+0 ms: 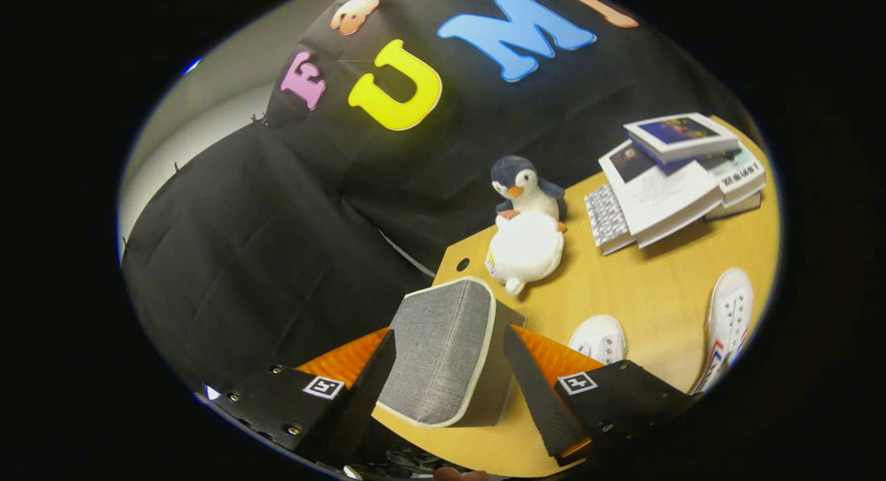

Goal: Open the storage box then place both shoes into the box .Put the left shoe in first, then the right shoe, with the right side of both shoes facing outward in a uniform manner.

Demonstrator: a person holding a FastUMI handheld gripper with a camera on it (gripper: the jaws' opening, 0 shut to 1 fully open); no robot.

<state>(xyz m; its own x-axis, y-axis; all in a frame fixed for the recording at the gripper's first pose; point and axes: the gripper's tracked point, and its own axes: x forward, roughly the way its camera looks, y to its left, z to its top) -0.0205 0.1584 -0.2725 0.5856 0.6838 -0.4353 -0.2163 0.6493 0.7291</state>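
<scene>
The storage box (443, 349) is grey woven fabric with cream piping along its edges, standing closed on the wooden worktop (644, 294). It sits between the fingers (533, 391), which are spread apart on either side of it; whether they touch its sides I cannot tell. Two white shoes (730, 315) lie at about 2 o'clock from the box, with a plush penguin (524, 221) at 12 o'clock beyond it.

Grey woven-cloth storage box (443, 349), wooden table (644, 287)
</scene>
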